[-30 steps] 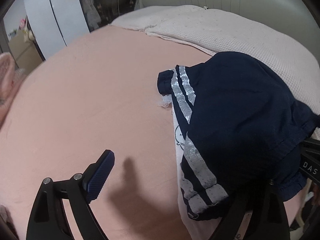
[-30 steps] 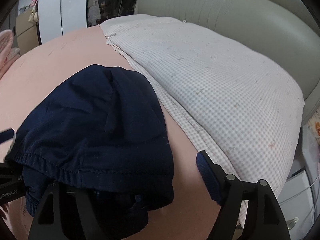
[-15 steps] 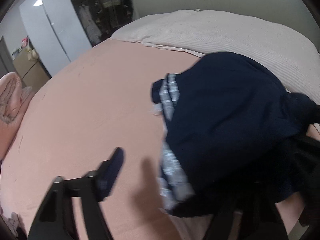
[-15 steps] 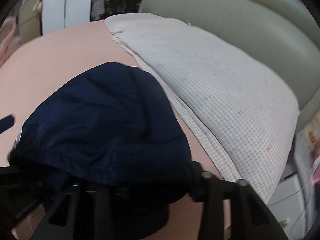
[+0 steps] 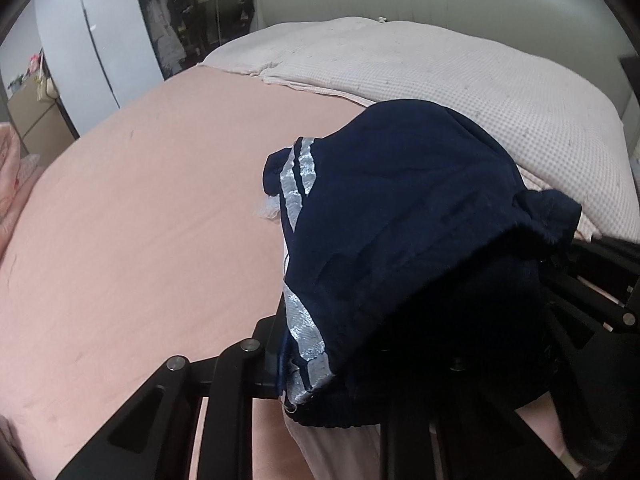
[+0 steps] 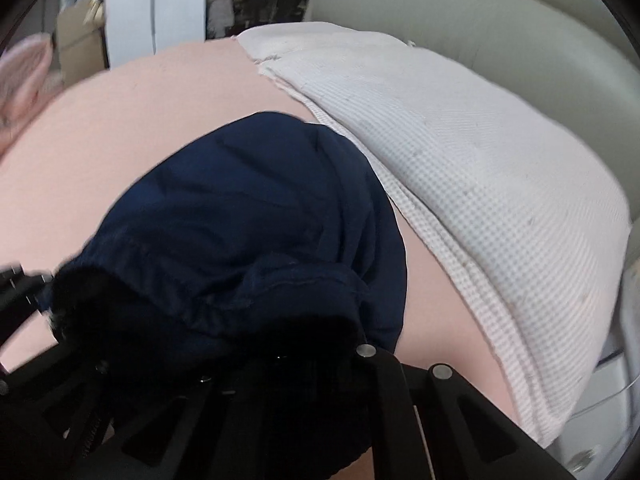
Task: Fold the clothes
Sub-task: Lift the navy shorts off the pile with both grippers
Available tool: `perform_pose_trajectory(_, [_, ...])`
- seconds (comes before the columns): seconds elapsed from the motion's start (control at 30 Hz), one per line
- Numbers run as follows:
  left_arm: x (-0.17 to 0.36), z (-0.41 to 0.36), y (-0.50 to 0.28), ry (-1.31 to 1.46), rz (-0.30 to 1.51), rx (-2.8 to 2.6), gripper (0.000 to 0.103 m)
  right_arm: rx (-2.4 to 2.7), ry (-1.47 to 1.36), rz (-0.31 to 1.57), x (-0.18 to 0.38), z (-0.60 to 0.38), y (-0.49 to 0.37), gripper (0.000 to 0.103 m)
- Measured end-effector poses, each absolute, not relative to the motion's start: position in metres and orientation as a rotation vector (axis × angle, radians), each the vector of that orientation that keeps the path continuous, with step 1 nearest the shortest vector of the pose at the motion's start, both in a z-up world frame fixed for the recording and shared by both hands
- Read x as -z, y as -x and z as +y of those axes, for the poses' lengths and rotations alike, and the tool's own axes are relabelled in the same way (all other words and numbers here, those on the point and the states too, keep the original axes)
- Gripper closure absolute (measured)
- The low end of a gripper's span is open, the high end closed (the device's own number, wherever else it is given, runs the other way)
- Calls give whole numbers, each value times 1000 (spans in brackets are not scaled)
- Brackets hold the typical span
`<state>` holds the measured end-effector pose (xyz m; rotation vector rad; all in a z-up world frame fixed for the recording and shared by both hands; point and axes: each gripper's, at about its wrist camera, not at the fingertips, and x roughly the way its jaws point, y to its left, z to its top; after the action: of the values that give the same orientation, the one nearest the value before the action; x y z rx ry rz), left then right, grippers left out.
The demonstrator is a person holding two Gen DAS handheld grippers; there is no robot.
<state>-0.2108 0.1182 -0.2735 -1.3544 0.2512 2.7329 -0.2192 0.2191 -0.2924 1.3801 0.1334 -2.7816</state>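
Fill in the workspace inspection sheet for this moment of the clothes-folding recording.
Surface: bed with a pink sheet, smooth and mostly bare.
Job's things: navy shorts with silver side stripes, bunched at the near edge; a pale garment lies partly under them.
Clutter: checked cream blanket along the headboard side; pink fabric at the bed's far left.
Grippers: left tongs and right tongs both closed on the shorts' waistband area; tips hidden by cloth.
Cables: nothing seen.
Surroundings: padded headboard, white wardrobe door, hanging clothes behind.
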Motion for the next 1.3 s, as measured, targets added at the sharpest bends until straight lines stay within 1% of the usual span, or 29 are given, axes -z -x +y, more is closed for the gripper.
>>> perform_pose_trajectory(0.07, [273, 120, 208, 1349, 245, -2732, 86, 2787, -1393, 80, 293, 218, 218, 98])
perform_pose_trajectory(0.13, [269, 119, 204, 1351, 235, -2728, 86, 2788, -1420, 99, 291, 213, 219, 98])
perform_pose_trajectory(0.23, [262, 115, 203, 1372, 161, -2710, 88, 2797, -1446, 143, 284, 203, 219, 98])
perform_pose_trajectory(0.33, [250, 109, 203, 1373, 90, -2708, 89, 2815, -1414, 129, 273, 200, 213, 98])
perform_pose_trajectory(0.4, [238, 108, 200, 1343, 80, -2722, 90, 2832, -1383, 127, 264, 201, 208, 98])
perform_pose_trajectory(0.57, [196, 110, 193, 1258, 85, -2757, 90, 2898, -1327, 194, 228, 206, 195, 99])
perform_pose_trajectory(0.73, [149, 105, 170, 1189, 67, -2803, 90, 2942, -1281, 82, 182, 221, 185, 99])
perform_pose_trajectory(0.83, [127, 101, 165, 1166, 73, -2830, 90, 2963, -1249, 66, 145, 226, 183, 99])
perform_pose_trajectory(0.9, [119, 92, 174, 1160, 65, -2840, 90, 2975, -1213, 75, 125, 229, 175, 99])
perform_pose_trajectory(1.03, [93, 79, 158, 1149, 28, -2878, 90, 2984, -1153, 87, 93, 220, 153, 99])
perform_pose_trajectory(1.17, [71, 66, 145, 1129, 3, -2905, 90, 2995, -1091, 164, 68, 209, 129, 99])
perform_pose_trajectory(1.3, [52, 54, 127, 1102, -2, -2940, 90, 2990, -1046, 200, 46, 198, 109, 99])
